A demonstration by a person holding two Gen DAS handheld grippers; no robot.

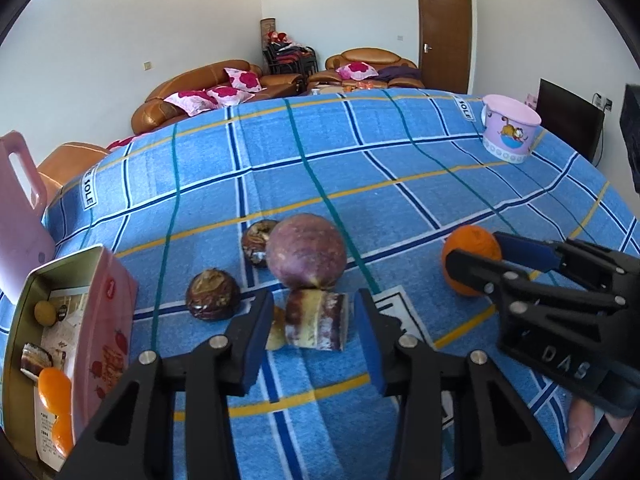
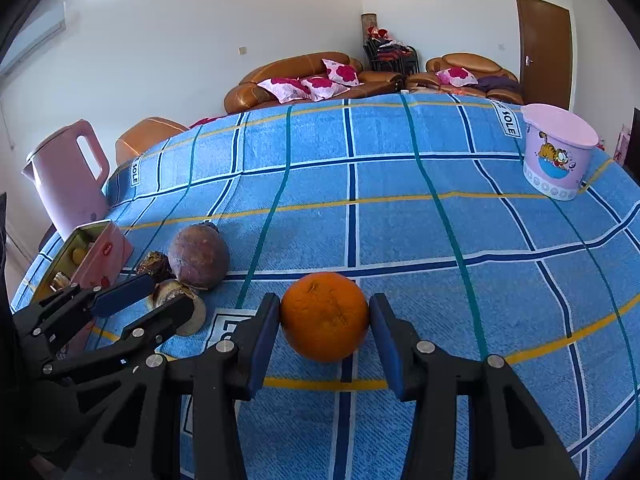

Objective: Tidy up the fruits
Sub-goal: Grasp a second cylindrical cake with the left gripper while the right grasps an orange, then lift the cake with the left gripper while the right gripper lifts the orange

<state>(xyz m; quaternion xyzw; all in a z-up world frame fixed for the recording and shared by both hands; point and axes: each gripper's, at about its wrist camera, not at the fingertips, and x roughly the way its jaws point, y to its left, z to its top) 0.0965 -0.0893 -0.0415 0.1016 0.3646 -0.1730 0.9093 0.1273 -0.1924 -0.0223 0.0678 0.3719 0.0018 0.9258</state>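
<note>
Blue checked tablecloth (image 2: 440, 240), mid-table: right gripper (image 2: 325, 330) pinches a firm, round orange (image 2: 324, 316) at its widest sides; left gripper (image 1: 316, 324), fingers spread, straddles a soft, bruisable cut fruit piece (image 1: 316, 322) near the tin (image 1: 60, 344) at the left edge

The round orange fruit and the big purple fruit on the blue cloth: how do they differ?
The round orange fruit is bright and sits between the right tool's pads; the big dull purple fruit looks larger and lies free beyond the left tool. Both are round and rest on the blue checked cloth.
</note>
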